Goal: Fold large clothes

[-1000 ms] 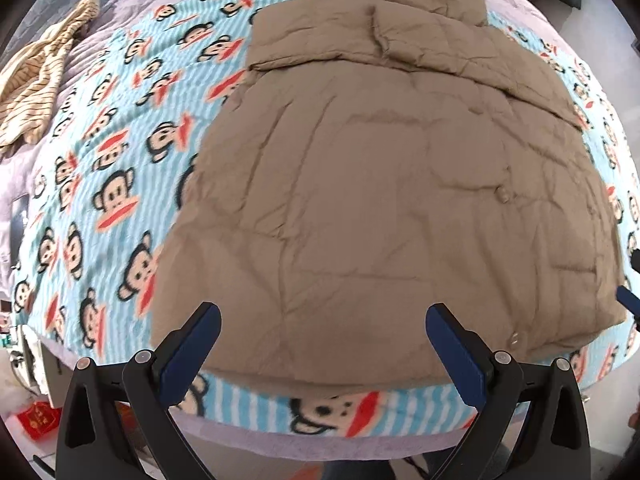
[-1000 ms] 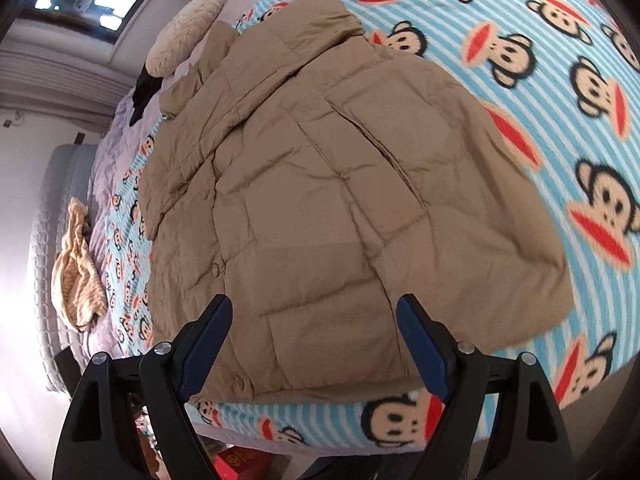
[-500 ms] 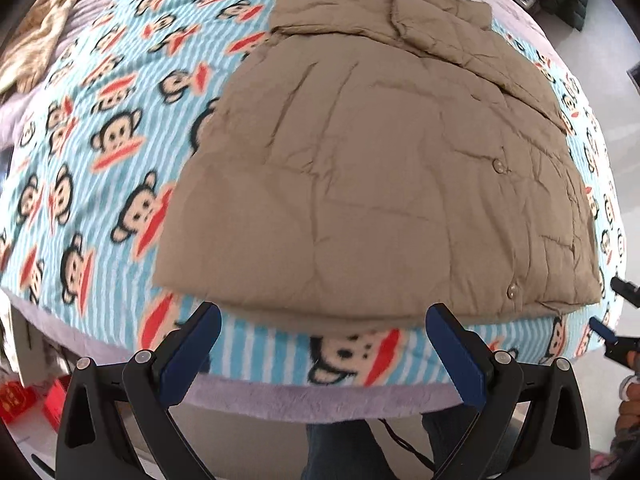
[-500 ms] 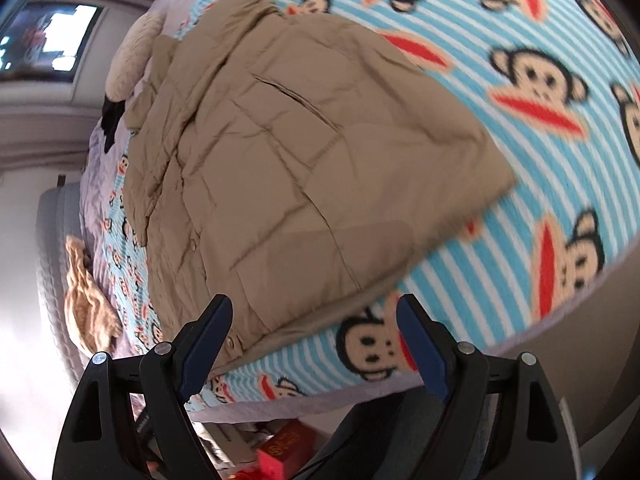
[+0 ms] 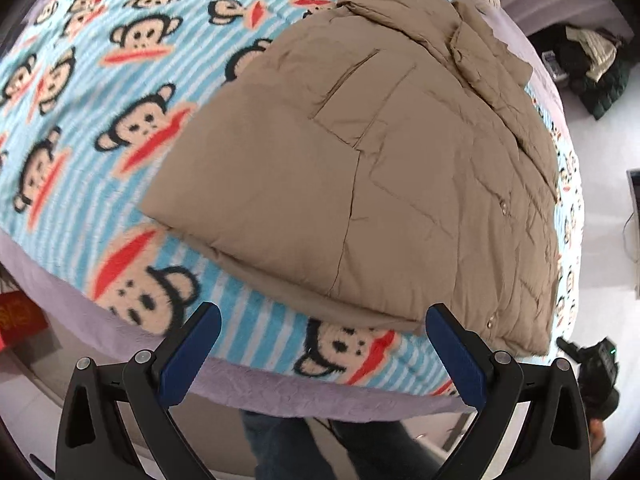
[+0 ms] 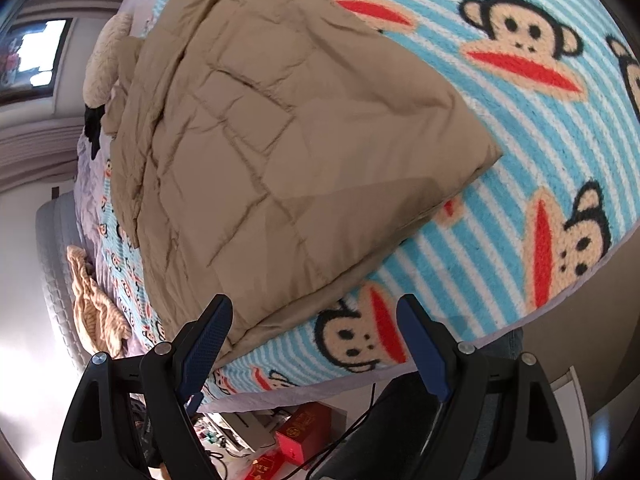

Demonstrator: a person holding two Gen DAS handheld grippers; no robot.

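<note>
1. The bed (image 5: pixel 248 384), covered by a striped monkey-print blanket (image 5: pixel 120 128), fills the view ahead of both grippers; its near edge runs just beyond the fingertips in each wrist view.
2. The tan padded jacket (image 5: pixel 360 168) lies flat on the blanket, ahead of and above both grippers, hem toward them. Its sleeves look already folded in across the top, so the side folds seem done; the lengthwise fold, hem toward collar, appears left.
3. The left gripper (image 5: pixel 324 344) is spread wide with nothing between its fingers; it hangs just short of the hem, over the blanket edge.
4. The right gripper (image 6: pixel 312 340) is also spread wide and empty. Its left finger overlaps the hem corner in the picture, but whether it touches I cannot tell.
5. Hard to make out: the collar end is squeezed by the lens, and how the sleeves lie there is unclear.
6. A striped beige garment (image 6: pixel 94 308) lies far left of the right gripper, bunched.
7. The snaps (image 5: pixel 503 209) along the jacket's front edge are tiny.
</note>
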